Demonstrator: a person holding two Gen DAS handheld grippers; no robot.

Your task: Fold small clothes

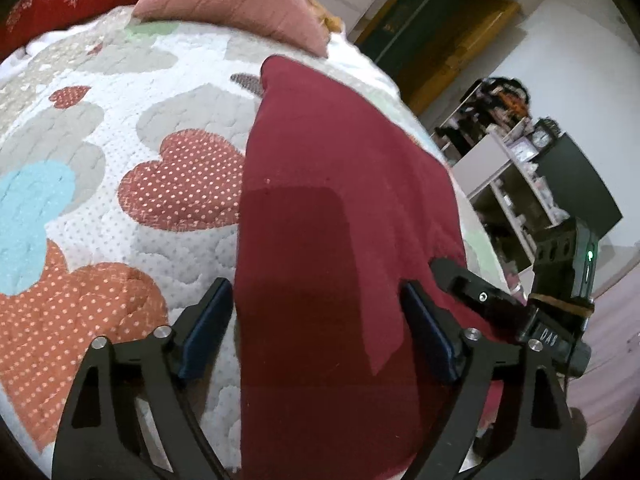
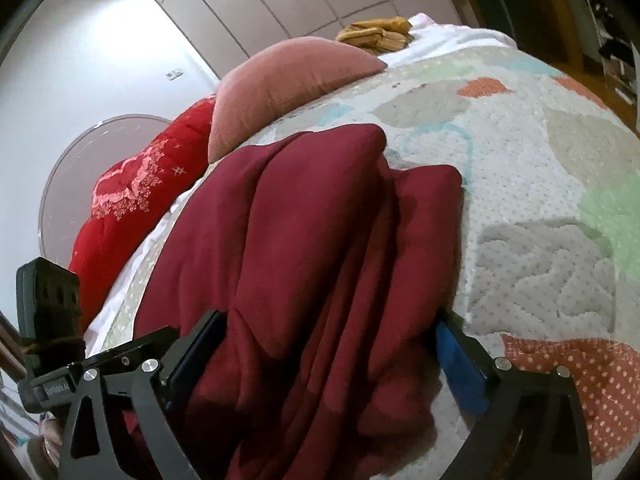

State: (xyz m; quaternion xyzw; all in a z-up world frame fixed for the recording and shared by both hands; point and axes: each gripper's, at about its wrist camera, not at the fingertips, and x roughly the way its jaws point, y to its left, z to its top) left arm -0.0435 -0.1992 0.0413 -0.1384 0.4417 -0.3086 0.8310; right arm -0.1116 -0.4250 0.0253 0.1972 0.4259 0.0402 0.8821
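Observation:
A dark red garment (image 1: 332,216) lies on the patterned quilt (image 1: 120,128), smooth and stretched away from me in the left wrist view. My left gripper (image 1: 316,312) is open, its blue-padded fingers (image 1: 208,320) straddling the garment's near end. In the right wrist view the same garment (image 2: 312,264) lies in long rumpled folds. My right gripper (image 2: 332,344) is open with its jaws on either side of the bunched near end. The right gripper also shows in the left wrist view (image 1: 480,296), resting on the garment's right edge.
A pink pillow (image 1: 236,0) and a red blanket (image 2: 132,200) lie at the head of the bed. A tan cloth item (image 2: 376,34) sits beyond the pillow. Shelves with clutter (image 1: 516,152) stand off the bed's right side. The quilt (image 2: 540,208) extends right.

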